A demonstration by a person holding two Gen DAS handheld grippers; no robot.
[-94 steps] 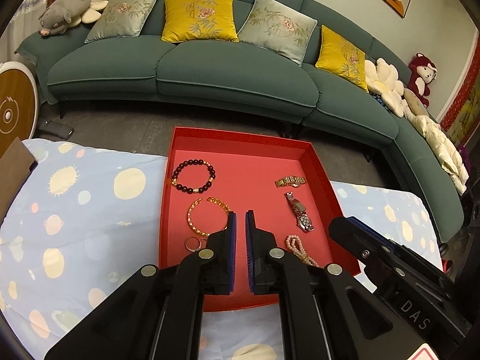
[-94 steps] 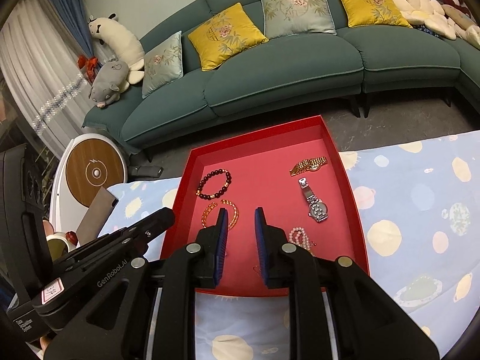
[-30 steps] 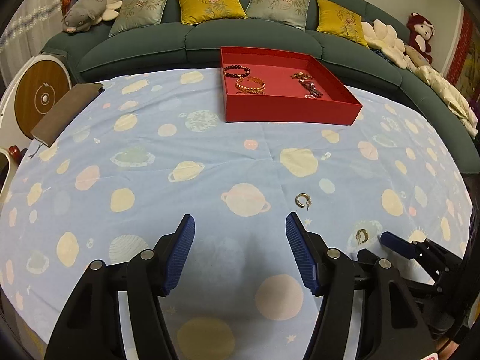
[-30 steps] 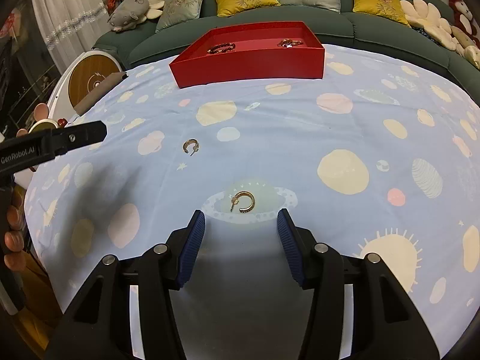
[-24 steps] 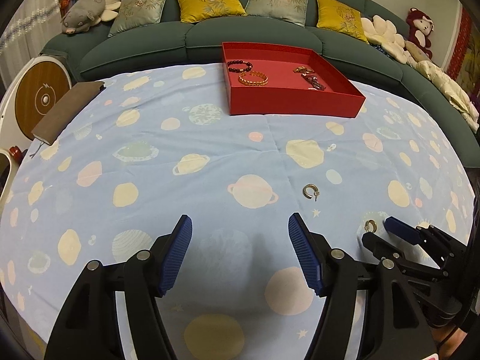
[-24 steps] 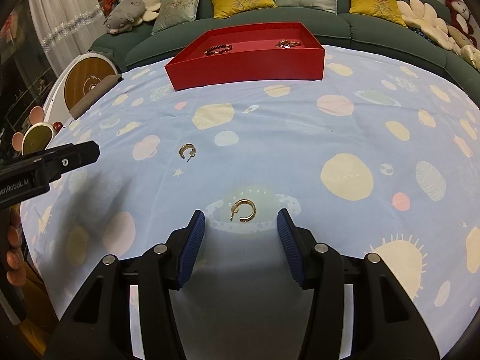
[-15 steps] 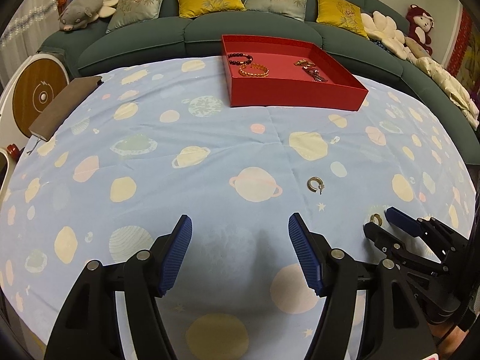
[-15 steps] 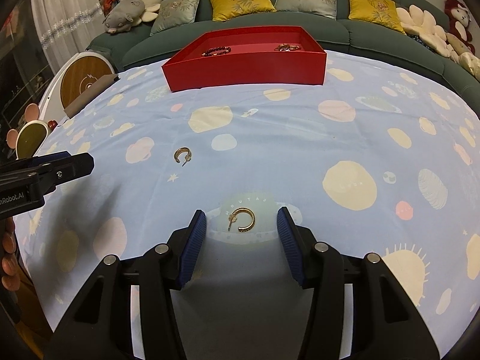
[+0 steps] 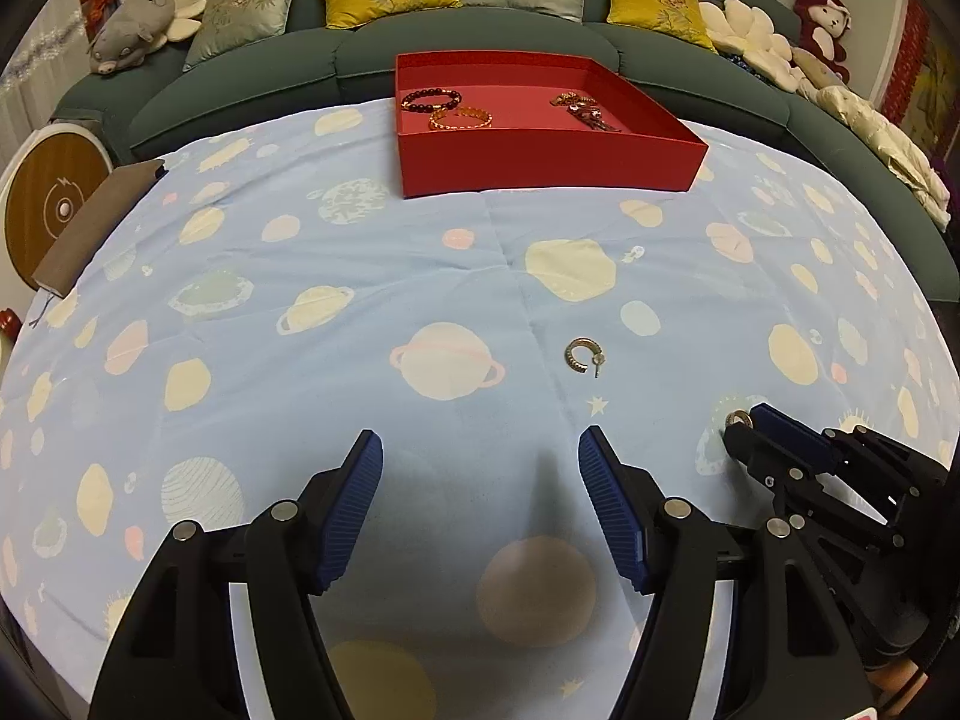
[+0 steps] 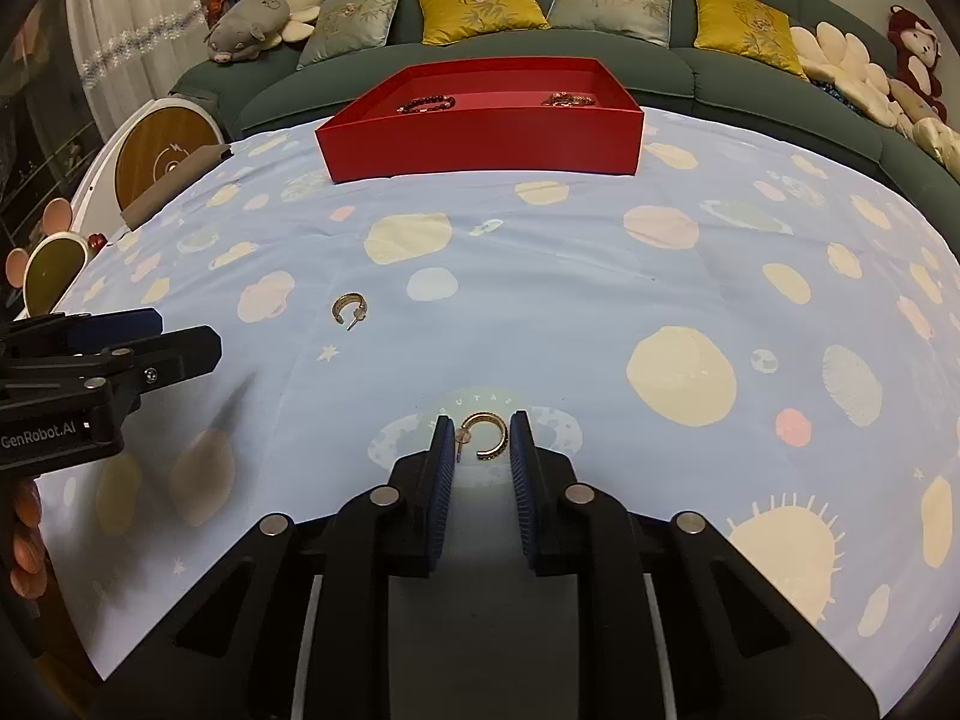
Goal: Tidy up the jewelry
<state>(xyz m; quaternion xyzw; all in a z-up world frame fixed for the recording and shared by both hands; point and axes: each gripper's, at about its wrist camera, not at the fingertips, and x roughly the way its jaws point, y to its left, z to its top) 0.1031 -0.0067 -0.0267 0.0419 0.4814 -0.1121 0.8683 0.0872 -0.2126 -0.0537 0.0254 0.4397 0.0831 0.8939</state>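
Observation:
One gold hoop earring (image 10: 501, 426) lies on the planet-print cloth between the blue pads of my right gripper (image 10: 482, 420). Its jaws are closing: the post touches the left pad and the hoop meets the right one. In the left wrist view this same earring (image 9: 737, 418) shows at the tips of the right gripper (image 9: 744, 420). A second gold hoop earring (image 9: 581, 355) (image 10: 349, 308) lies free, ahead and slightly right of my left gripper (image 9: 480, 438) (image 10: 189, 333), which is wide open and holds nothing. The red tray (image 9: 540, 162) (image 10: 480, 144) stands at the table's far edge.
The tray holds a dark bead bracelet (image 9: 431, 99), a gold bracelet (image 9: 461, 118) and watches (image 9: 579, 108). A brown notebook (image 9: 96, 222) lies at the table's left edge beside a round wooden disc (image 9: 48, 198). A green sofa (image 9: 270, 72) with cushions runs behind.
The right jaws have narrowed from wide apart to close around the earring. The left gripper has drifted forward and lower, bringing the free earring nearer; it stays open.

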